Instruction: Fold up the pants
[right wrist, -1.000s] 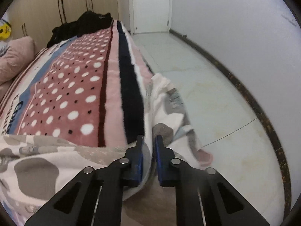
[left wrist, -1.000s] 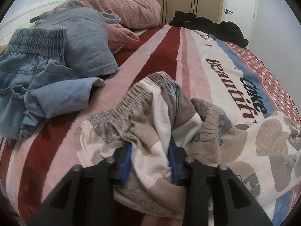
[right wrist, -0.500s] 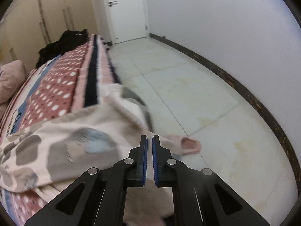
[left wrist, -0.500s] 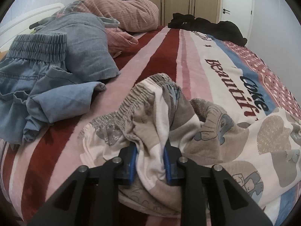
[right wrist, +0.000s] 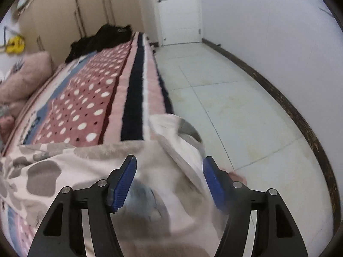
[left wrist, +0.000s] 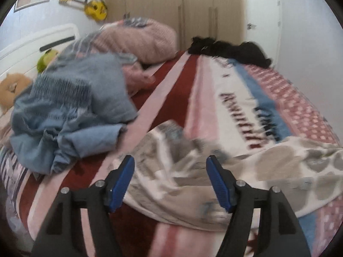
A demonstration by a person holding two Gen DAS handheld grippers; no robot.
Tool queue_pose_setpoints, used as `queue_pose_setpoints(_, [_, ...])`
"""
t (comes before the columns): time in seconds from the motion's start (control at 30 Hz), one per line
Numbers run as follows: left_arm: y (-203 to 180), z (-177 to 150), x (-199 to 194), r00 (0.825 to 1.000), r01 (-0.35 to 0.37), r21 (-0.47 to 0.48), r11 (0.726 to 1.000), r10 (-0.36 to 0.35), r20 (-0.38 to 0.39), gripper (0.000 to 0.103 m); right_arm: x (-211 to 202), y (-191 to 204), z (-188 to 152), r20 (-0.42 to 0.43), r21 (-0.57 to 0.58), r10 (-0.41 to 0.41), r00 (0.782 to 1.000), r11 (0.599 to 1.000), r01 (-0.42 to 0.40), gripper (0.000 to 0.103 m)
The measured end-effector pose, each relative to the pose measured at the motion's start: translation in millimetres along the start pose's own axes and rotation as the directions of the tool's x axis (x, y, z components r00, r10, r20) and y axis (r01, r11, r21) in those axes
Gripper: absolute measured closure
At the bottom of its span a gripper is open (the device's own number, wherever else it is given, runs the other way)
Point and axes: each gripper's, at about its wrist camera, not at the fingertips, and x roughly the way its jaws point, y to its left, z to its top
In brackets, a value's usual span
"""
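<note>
One pair of patterned pants (left wrist: 193, 171) lies rumpled across the bed (left wrist: 178, 98), unfolded, one leg end overhanging its edge. Left gripper (left wrist: 170, 180) and right gripper (right wrist: 169, 181) both spread, holding nothing. Folding not begun.

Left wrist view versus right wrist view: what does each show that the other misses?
Left wrist only: the blue denim pile, the white headboard and the open left gripper.

Right wrist only: the tiled floor, the pants leg end hanging off the bed edge and the open right gripper.

Both: the patterned pants, striped blanket, black clothes, pink pillow and yellow guitar.
</note>
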Motion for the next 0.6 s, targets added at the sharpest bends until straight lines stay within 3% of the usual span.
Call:
queue_pose_setpoints(0.07, [-14.9, 4.3, -17.2, 0.997, 0.065, 0.01, 0.998, -0.065, 0.034, 0.033, 14.5, 0.8, 6.2, 0.005, 0.007, -0.056, 0.998, 0.998, 0.056, 0.067])
queue_pose_setpoints(0.1, [-21.6, 5.5, -22.7, 0.995, 0.091, 0.015, 0.996, -0.092, 0.044, 0.032, 18.7, -3.2, 8.3, 0.004, 0.039, -0.076, 0.997, 0.996, 0.076, 0.103])
queue_pose_setpoints(0.2, [-51.3, 10.3, -35.8, 0.979, 0.194, 0.058, 0.979, -0.197, 0.06, 0.032, 12.4, -21.3, 5.6, 0.046, 0.141, -0.072, 0.996, 0.988, 0.065, 0.102])
queue_pose_setpoints(0.27, [-73.8, 11.0, -40.2, 0.964, 0.254, 0.097, 0.962, -0.26, 0.055, 0.032, -1.8, -27.2, 1.3, 0.089, 0.144, -0.098, 0.991, 0.986, 0.085, 0.103])
queue_pose_setpoints(0.4, [-102.8, 7.5, -41.6, 0.944, 0.32, 0.152, 0.935, -0.329, 0.037, 0.032, -35.5, -60.7, -18.1, 0.117, 0.189, -0.158, 0.98, 0.973, 0.134, 0.103])
queue_pose_setpoints(0.5, [-122.2, 0.8, -40.4, 0.932, 0.355, 0.182, 0.917, -0.362, 0.008, 0.032, -46.8, -86.2, -35.5, 0.088, 0.217, -0.186, 0.979, 0.962, 0.164, 0.103])
queue_pose_setpoints(0.57, [-128.9, -1.6, -40.1, 0.928, 0.367, 0.187, 0.911, -0.373, -0.006, 0.032, -46.9, -96.9, -40.7, 0.078, 0.213, -0.139, 0.987, 0.97, 0.119, 0.1])
queue_pose_setpoints(0.6, [-131.8, -3.2, -40.3, 0.925, 0.375, 0.191, 0.907, -0.379, -0.014, 0.032, -44.1, -102.0, -41.8, 0.074, 0.243, -0.061, 0.995, 0.969, 0.041, 0.1])
